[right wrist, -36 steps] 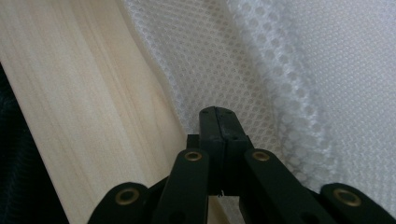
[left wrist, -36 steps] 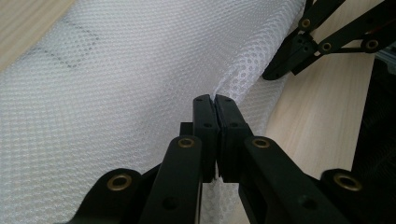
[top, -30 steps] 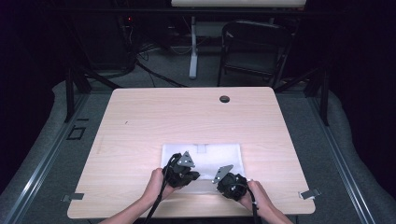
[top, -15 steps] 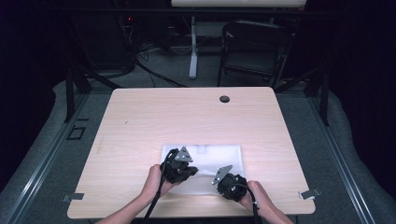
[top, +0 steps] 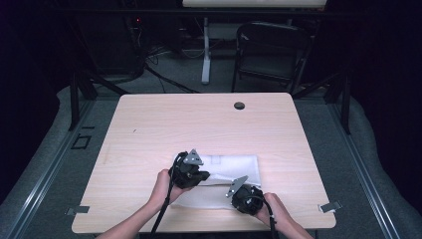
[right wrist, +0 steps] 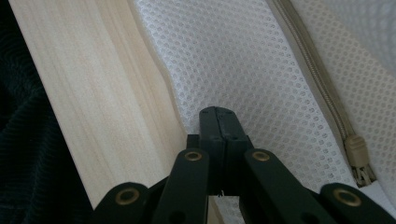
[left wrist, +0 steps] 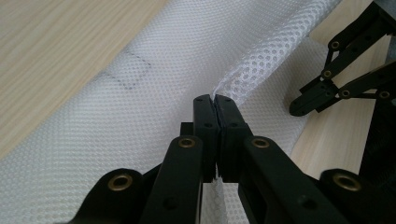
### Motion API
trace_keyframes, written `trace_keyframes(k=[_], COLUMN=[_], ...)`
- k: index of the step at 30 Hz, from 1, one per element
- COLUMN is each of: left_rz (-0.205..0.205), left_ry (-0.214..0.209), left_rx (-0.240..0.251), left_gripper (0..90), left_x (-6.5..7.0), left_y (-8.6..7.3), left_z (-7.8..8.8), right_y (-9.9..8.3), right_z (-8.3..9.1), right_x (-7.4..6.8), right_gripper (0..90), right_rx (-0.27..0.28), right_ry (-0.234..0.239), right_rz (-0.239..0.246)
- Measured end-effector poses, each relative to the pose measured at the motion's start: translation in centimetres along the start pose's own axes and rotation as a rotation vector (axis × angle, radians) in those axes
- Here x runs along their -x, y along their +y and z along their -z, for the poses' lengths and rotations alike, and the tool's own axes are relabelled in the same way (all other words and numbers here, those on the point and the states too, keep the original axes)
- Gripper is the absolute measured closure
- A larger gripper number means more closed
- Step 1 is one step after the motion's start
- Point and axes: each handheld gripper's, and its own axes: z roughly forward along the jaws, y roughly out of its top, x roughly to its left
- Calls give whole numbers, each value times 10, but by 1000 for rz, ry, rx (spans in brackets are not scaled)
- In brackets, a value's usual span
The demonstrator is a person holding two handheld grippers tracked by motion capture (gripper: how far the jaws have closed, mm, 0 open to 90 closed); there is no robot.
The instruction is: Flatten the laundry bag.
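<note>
white mesh, soft and almost weightless, lies flat near the front edge of a pale wooden table (top: 149,129): a zippered mesh bag (top: 234,167) spread between a person's two hand-held grippers. the left gripper (left wrist: 215,100) has its jaws closed on a raised fold of the mesh, which lifts into a small ridge at the tips, as seen in the left gripper view. the right gripper (right wrist: 219,112) has its jaws closed too, with a thin edge of the bag apparently pinched between them near the table's front edge; a beige zipper (right wrist: 322,93) runs past it to a stop at the bag's corner. from above, the left hand (top: 161,186) sits at the bag's near left corner and the right hand (top: 276,209) at its near right.

the fabric looks limp and open-weave, so it should drape, bunch and stretch rather than hold a shape, and a shallow pinch may slip off a single layer. the firmer holds are likely the seamed edges and the zipper tape, where the material is doubled. it seems unlikely to break, though the mesh could snag on the jaw tips.
</note>
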Motion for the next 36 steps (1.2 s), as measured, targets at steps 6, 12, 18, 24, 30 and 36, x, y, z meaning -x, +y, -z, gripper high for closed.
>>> trace_keyframes(k=[6, 12, 18, 24, 30, 36], left_rz=[0, -22, -33, -36, -35, -39], left_ry=[17, 43, 68, 93, 112, 128], left_rx=[4, -6, -4, 2, -3, -2], left_gripper=[888, 889, 889, 889, 889, 889], left_x=[-5, -11, -17, -23, -29, -33], left_y=[9, 20, 31, 40, 47, 54], left_z=[3, 6, 12, 18, 20, 20], right_y=[0, 0, -1, -1, -2, -3], right_z=[0, 0, 1, 1, 2, 3], right_x=[0, 0, 1, 2, 2, 2], right_gripper=[900, 900, 900, 900, 900, 900], right_rx=[-1, -4, -9, -13, -16, -18], right_ry=[6, 11, 25, 35, 49, 68], right_rz=[0, -2, 1, 1, -1, -2])
